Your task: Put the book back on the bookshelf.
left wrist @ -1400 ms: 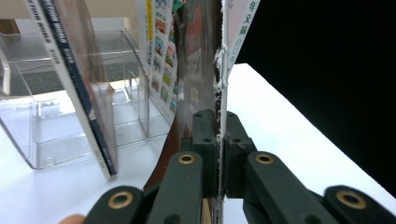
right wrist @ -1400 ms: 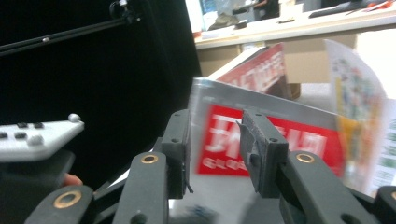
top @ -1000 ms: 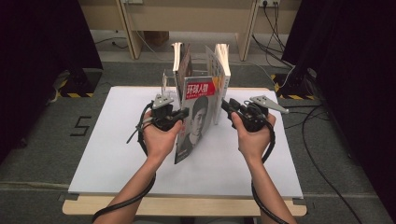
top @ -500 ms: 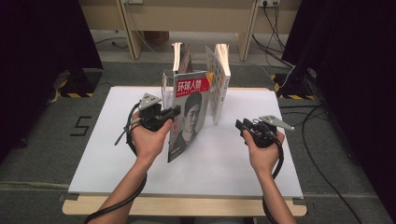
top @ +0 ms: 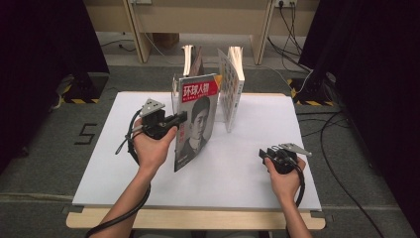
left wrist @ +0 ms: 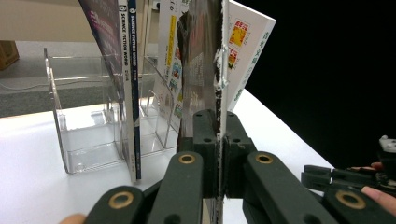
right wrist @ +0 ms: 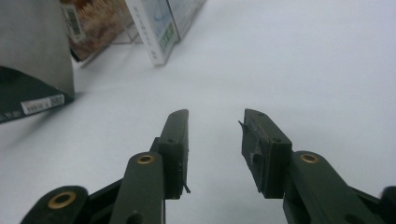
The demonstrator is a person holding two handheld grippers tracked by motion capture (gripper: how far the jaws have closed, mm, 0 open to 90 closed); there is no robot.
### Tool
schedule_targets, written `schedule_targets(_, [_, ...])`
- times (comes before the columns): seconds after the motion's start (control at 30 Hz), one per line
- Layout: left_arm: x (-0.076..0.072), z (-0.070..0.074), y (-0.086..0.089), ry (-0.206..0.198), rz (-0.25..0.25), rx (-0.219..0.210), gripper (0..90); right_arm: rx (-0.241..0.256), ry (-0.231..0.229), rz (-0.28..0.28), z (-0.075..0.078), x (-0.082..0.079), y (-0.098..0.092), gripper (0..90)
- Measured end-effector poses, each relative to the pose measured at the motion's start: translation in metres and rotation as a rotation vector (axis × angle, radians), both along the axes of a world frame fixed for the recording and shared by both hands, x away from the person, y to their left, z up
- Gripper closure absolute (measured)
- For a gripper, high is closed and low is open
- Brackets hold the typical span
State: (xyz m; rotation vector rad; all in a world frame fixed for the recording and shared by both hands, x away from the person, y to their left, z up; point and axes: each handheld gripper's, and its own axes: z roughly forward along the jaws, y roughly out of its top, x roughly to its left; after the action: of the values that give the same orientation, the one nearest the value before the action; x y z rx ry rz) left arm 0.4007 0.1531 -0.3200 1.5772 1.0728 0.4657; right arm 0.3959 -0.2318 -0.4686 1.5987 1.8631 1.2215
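A magazine (top: 196,116) with a red title band and a portrait on its cover stands upright on the white table (top: 247,168). My left gripper (top: 182,118) is shut on its left edge; in the left gripper view the jaws (left wrist: 217,140) clamp the magazine (left wrist: 203,70) edge-on. My right gripper (top: 263,153) rests low over the table to the right, well apart from the magazine. In the right gripper view my right gripper (right wrist: 215,126) stands open with nothing between its jaws, and the magazine's lower corner (right wrist: 32,70) is at far left.
A clear acrylic rack (left wrist: 84,126) stands at the table's back with leaning books: a blue-spined one (left wrist: 130,93) and a thick white one (top: 233,84) on the right. Bare table lies between the magazine and my right gripper. Cables run on the floor at right.
My right gripper has let go of the magazine and drawn back to the right and nearer the table's front. The left gripper keeps the magazine and has shifted it slightly left.
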Motion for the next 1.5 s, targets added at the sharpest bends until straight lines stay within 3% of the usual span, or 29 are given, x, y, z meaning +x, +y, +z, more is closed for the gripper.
schedule_targets(0.17, [0.0,0.002,0.003,-0.01,0.004,-0.005,86.5,0.0,-0.006,-0.01,-0.003,0.0,-0.006,61.4])
schedule_targets(0.5, [-0.008,0.004,0.014,-0.009,-0.002,-0.023,86.6,0.005,0.012,-0.015,-0.004,-0.002,0.0,61.4])
schedule_targets(0.97, [-0.025,0.012,0.025,-0.047,-0.013,-0.03,86.6,-0.01,0.012,-0.014,-0.006,-0.002,-0.001,61.2])
schedule_targets(1.5, [-0.042,0.013,0.05,-0.048,0.003,-0.011,86.7,0.005,0.024,-0.019,-0.008,-0.001,0.0,61.1])
